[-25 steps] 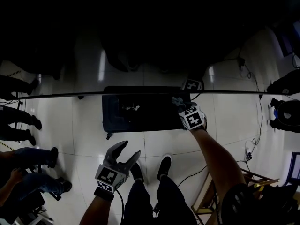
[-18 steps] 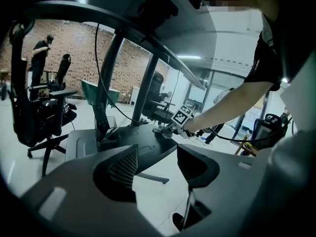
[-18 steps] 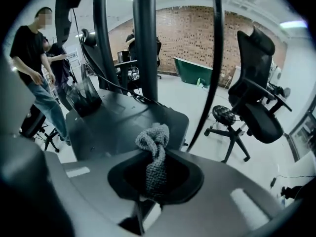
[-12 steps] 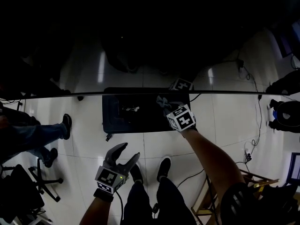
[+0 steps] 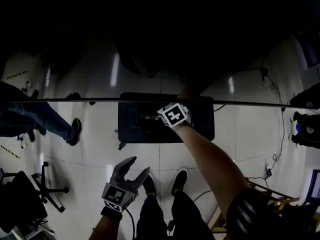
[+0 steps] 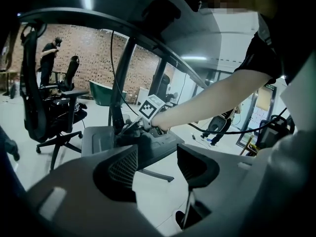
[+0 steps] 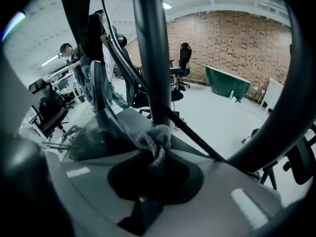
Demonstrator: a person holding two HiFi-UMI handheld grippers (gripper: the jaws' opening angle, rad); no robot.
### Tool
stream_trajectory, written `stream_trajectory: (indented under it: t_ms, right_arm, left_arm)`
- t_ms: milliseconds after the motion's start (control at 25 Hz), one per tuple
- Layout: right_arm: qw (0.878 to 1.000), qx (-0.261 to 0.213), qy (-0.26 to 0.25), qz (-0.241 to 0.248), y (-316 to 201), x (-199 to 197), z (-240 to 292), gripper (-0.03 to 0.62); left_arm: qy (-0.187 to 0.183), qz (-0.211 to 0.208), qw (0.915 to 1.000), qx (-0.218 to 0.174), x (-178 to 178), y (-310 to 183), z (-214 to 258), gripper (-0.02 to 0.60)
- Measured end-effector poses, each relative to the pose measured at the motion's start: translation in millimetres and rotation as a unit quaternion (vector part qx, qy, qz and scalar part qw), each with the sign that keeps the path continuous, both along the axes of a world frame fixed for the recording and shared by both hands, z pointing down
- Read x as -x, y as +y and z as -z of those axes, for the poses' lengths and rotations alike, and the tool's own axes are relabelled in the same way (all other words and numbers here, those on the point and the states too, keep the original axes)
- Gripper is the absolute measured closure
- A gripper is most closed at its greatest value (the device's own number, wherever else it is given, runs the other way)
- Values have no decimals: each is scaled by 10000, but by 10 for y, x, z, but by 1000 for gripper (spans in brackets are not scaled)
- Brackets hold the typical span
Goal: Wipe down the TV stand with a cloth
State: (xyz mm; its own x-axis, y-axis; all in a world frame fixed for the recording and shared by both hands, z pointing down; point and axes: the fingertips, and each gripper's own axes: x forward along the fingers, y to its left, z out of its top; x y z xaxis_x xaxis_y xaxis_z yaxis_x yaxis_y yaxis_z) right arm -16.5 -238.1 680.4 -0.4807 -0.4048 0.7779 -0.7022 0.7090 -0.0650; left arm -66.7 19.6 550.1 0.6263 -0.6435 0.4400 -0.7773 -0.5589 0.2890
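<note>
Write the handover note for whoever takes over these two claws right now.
Left claw: open and empty, held over the floor short of the stand.
Right claw: shut on the bunched grey cloth, which is down at the TV stand's dark flat base, by the foot of its dark upright pole.
Done: cloth picked up and brought to the base; how much is wiped cannot be told.
Left: probably the rest of the base and the pole.

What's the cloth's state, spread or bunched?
Bunched: the cloth shows as a crumpled wad pinched in the right tool's shut jaws, with no part of it spread flat.
</note>
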Motion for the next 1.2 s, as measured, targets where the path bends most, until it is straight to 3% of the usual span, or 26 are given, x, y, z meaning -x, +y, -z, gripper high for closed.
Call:
stream_trajectory:
  t_ms: [320, 920, 1200]
  right_arm:
    - [9998, 128, 97, -130, -59, -182, -45, 554]
    - [9887, 114, 430, -1434, -263, -2056, 21, 554]
    - [9860, 203, 641, -1527, -7, -2404, -59, 554]
  left_arm:
    - [-17, 2, 10000, 86, 4, 4, -82, 311]
    - [46, -471, 9989, -12, -616, -154, 3, 311]
    - [3, -572, 9984, 6, -767, -113, 33, 313]
